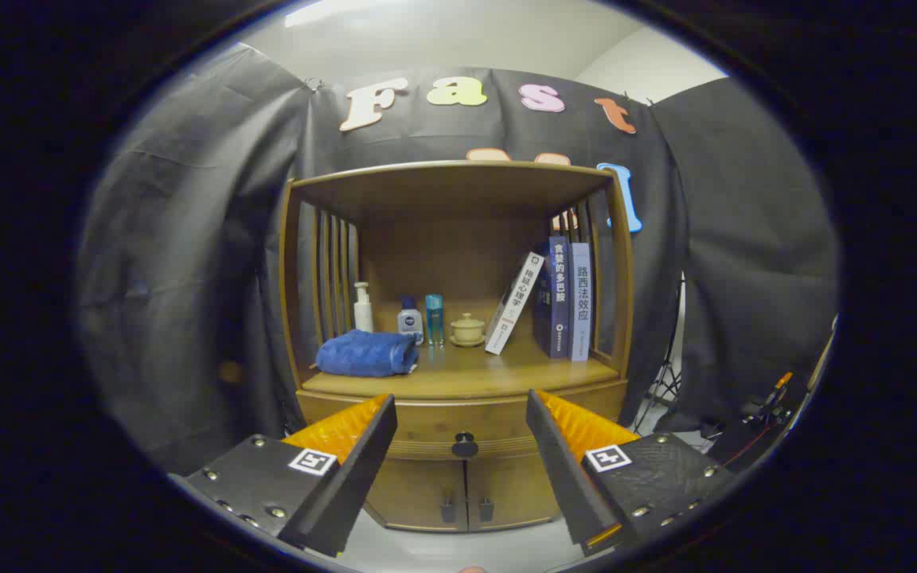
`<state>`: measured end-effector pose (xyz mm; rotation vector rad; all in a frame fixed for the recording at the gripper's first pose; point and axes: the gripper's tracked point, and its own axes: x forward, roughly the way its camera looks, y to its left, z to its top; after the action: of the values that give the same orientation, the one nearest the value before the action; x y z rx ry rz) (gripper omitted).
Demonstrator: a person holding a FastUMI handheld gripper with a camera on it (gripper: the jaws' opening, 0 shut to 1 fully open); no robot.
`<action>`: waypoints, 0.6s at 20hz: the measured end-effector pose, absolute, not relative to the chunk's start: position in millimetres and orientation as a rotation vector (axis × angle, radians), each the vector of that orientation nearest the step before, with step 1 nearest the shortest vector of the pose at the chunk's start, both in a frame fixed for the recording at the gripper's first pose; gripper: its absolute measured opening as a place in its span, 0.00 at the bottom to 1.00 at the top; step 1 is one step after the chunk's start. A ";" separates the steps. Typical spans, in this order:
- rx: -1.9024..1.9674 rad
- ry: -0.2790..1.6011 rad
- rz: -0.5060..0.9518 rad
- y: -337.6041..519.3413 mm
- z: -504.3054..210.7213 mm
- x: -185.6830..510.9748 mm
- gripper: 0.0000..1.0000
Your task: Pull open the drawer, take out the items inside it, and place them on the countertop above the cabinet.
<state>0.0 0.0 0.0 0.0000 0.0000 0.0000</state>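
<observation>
1. The gripper (pixel 462 414) is held with its two fingers spread wide apart; nothing is clasped between them and nothing is touched by either finger.
2. The drawer knob (pixel 465 444), a dark round one, is seen through the gap between the fingers, a little beyond their tips.
3. The drawer (pixel 435 426) is found closed, its front lying flush in the wooden cabinet (pixel 458 485) just beneath the countertop; its contents are hidden.
4. Below the drawer, two cabinet doors (pixel 462 497) are seen shut, each with a small dark handle beside the middle seam.
5. The countertop (pixel 466 374) is located directly above the drawer, beyond the fingertips, and is enclosed by a slatted wooden hutch with a top board.
6. A folded blue towel (pixel 368 354) is laid at the front left of the countertop.
7. Behind the towel, a white pump bottle (pixel 362 308) is stood upright, and beside it a small dark-capped bottle (pixel 410 320) and a slim blue bottle (pixel 434 319) are placed near each other.
8. A small cream lidded cup (pixel 467 329) on a saucer is set just right of the blue bottle.
9. A white book (pixel 514 303) is leaned rightward toward two upright books (pixel 569 298), which are stood against the right slats.
10. The booth's black cloth wall (pixel 188 263) is hung behind and around the cabinet.
</observation>
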 end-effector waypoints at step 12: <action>-0.008 0.026 0.023 9.4 -24.0 16.9 0.98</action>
<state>16.9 9.4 -24.0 -0.0083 0.0265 0.0228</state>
